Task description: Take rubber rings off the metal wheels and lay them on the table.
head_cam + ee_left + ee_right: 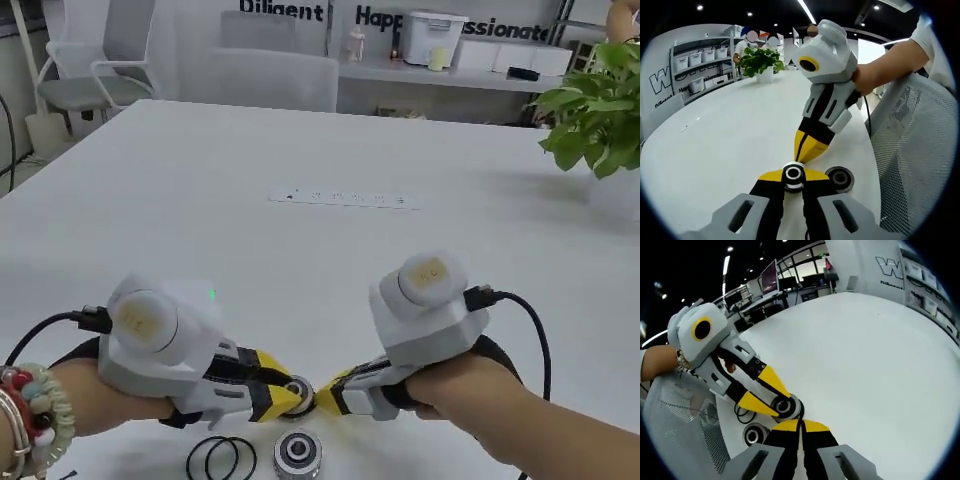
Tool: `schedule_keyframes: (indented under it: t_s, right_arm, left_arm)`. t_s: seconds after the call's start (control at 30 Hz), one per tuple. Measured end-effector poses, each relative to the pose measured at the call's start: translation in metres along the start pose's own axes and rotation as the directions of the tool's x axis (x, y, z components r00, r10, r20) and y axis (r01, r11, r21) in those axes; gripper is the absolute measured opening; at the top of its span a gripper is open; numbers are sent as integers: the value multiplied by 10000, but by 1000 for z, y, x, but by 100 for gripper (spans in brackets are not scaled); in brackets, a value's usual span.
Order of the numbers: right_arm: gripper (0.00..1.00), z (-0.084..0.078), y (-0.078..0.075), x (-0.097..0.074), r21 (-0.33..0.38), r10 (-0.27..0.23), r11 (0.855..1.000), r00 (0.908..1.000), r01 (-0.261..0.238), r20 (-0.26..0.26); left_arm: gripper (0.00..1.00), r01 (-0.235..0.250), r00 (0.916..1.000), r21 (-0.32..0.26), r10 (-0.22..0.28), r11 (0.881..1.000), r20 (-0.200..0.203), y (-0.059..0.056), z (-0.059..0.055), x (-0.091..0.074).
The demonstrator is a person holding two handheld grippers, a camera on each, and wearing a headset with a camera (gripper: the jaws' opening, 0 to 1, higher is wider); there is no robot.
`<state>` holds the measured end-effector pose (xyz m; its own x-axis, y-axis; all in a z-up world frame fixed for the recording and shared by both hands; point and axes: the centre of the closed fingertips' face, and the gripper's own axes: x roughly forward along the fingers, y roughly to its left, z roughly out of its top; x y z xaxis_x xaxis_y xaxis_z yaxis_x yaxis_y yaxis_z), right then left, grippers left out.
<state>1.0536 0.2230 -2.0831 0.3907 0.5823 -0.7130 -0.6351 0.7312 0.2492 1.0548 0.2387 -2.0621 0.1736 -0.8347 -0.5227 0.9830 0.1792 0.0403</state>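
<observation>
At the near edge of the desk [330,170], a metal wheel [297,391] is held just above the surface, clamped between the jaws of the left tool [793,176]. The right tool [800,426] is brought up against the wheel's rim from 3 o'clock in the head view, its jaws pressed together. Whether a ring is pinched between them cannot be told.

Two rubber rings [222,457] are laid overlapping on the desk at 7 o'clock of the held wheel, so two removals are judged done. A second wheel [297,452] is set on the desk at 6 o'clock, just beside the rings; whether a ring is still seated on it cannot be made out. The held wheel is judged to be the one in hand, with its ring yet to be drawn off and laid down.
</observation>
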Motion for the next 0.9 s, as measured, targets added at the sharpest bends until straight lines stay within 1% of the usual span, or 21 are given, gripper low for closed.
schedule_keyframes:
  t_s: [0.07, 0.13, 0.17, 0.23, 0.27, 0.3, 0.33, 0.37, 0.4, 0.43, 0.47, 0.5, 0.53, 0.57, 0.6, 0.63, 0.73, 0.77, 0.83, 0.9]
  right_arm:
    - [0, 0, 0, 0, 90, -93, 9999, 10000, 93, -7]
    - [0, -1, 0, 0, 489, -143, 9987, 9999, 145, -28]
    - [0, -1, 0, 0, 822, -138, 9965, 9999, 141, -41]
    - [0, 1, -1, -2, 1189, 5, 9929, 9999, -24, 161]
    - [0, 5, 0, -4, 1487, 158, 9886, 9985, -233, 515]
    - [0, 8, -1, -6, 1831, 152, 9827, 9969, -290, 767]
    - [0, 12, 2, -8, 2259, 560, 9709, 9927, -790, 1068]
    - [0, 13, 3, -9, 2564, 724, 9614, 9906, -1003, 1158]
    - [0, 9, -2, -8, 2466, 624, 9653, 9927, -863, 1033]
    - [0, 8, -2, -8, 2367, 623, 9678, 9924, -861, 1061]
    - [0, 8, -1, -7, 2464, 686, 9645, 9910, -953, 1145]
    - [0, 8, 3, -7, 2879, 890, 9504, 9898, -1179, 1116]
    - [0, 13, 4, -9, 3240, 1007, 9357, 9857, -1399, 1348]
    - [0, 12, 4, -9, 3436, 1012, 9285, 9862, -1410, 1313]
    - [0, 11, 2, -9, 3288, 949, 9351, 9874, -1320, 1264]
    - [0, 11, 3, -9, 3232, 956, 9370, 9871, -1327, 1282]
    - [0, 12, 4, -10, 3332, 1036, 9321, 9861, -1419, 1301]
    - [0, 12, 5, -10, 3457, 1068, 9269, 9856, -1464, 1311]
    - [0, 12, 6, -10, 3575, 1127, 9212, 9847, -1536, 1326]
    - [0, 12, 6, -11, 3573, 1149, 9211, 9849, -1545, 1297]
  left_arm:
    - [8, 1, 10000, -12, -1, 10000, 2, 0, 0, 0]
    - [8, -10, 10000, -18, 10, 10000, -2, 0, 0, 0]
    - [8, -14, 10000, -17, 14, 10000, -3, 0, 0, 0]
    - [8, -14, 10000, -7, 14, 10000, 4, 0, 0, 0]
    - [9, -16, 10000, 2, 16, 10000, 21, 0, 0, 0]
    - [9, -22, 10000, 16, 22, 10000, 45, 0, 0, 0]
    - [9, -30, 10000, 29, 30, 10000, 88, 0, 0, 0]
    - [9, -32, 9999, 19, 31, 10000, 113, 0, 0, 0]
    - [9, -20, 9999, -9, 21, 10000, 140, 0, 0, 0]
    - [8, -23, 9999, -19, 23, 10000, 160, 0, 0, 0]
    - [8, -27, 9998, -20, 27, 10000, 182, 0, 0, 0]
    - [8, -25, 9998, -31, 25, 10000, 191, 0, 0, 0]
    - [8, -21, 9998, -36, 21, 10000, 196, 0, 1, 0]
    - [8, -22, 9998, -32, 23, 10000, 197, 0, 1, 0]
    - [8, -33, 9998, -26, 34, 10000, 203, 0, 1, 0]
    - [8, -43, 9998, -19, 43, 10000, 207, 0, 1, 1]
    - [8, -72, 9997, 2, 72, 10000, 214, 0, 2, 1]
    - [9, -77, 9997, -3, 77, 10000, 218, -1, 2, 2]
    - [9, -79, 9997, -15, 79, 10000, 232, -1, 2, 2]
    - [9, -88, 9997, -6, 88, 10000, 237, -1, 2, 2]
